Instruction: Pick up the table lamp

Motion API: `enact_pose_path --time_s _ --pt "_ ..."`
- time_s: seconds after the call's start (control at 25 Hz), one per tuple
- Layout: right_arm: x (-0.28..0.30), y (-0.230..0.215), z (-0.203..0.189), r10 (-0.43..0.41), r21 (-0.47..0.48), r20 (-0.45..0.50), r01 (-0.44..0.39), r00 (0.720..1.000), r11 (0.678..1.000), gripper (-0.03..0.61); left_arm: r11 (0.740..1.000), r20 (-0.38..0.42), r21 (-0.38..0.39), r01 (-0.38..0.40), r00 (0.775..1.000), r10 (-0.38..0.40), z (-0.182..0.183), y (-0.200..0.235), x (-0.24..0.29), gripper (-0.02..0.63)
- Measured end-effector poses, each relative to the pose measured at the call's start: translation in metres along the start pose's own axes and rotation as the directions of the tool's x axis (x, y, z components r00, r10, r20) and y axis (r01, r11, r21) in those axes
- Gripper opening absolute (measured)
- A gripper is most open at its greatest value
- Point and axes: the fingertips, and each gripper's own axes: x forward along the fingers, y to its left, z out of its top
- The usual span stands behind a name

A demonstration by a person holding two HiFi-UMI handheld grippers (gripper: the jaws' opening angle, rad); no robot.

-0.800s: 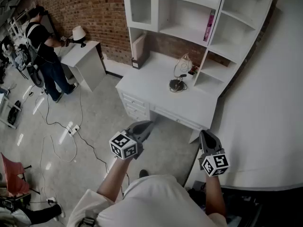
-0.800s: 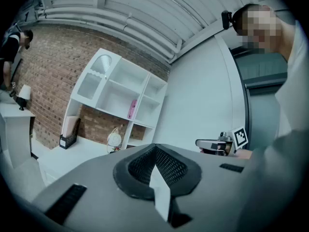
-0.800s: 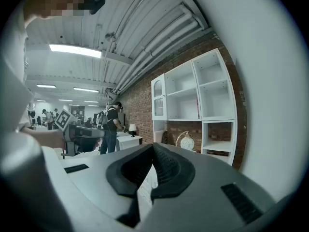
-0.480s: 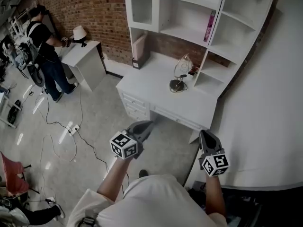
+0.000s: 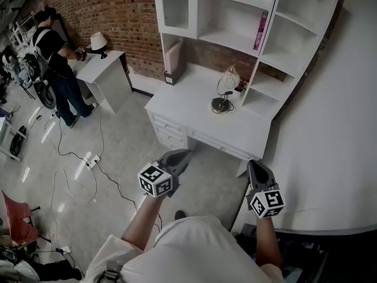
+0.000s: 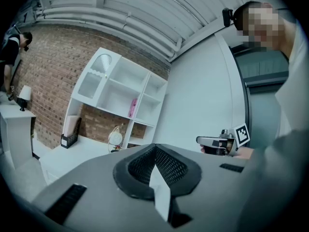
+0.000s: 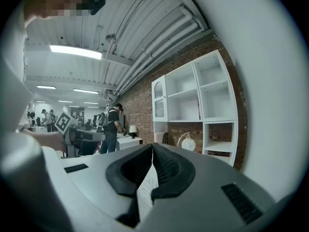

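left gripper and right gripper hovering, jaws pressed together, empty; round black-based table lamp sitting on white tabletop, well apart

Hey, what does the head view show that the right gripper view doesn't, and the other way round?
Only the head view: the floor with a power strip, a red chair and the desk's drawers.

Only the right gripper view: the ceiling lights, more people far back, and the right gripper seen close up, jaws together with nothing between them.

Both: the table lamp in front of the white shelf unit, the brick wall, and a person at a small table.
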Motion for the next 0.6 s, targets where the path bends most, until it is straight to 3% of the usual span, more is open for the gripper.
enact_pose_path --time_s 0.44,0.6 --pt "0.01 0.019 0.003 0.008 -0.005 -0.005 -0.008 1.0 1.0 0.108 1.0 0.01 -0.025 -0.004 1.0 0.004 0.002 0.014 -0.017 0.08" --pt "0.014 0.026 0.002 0.011 0.0 -0.011 -0.011 1.0 1.0 0.133 0.997 0.017 -0.074 0.016 1.0 -0.014 0.0 0.021 -0.023 0.119"
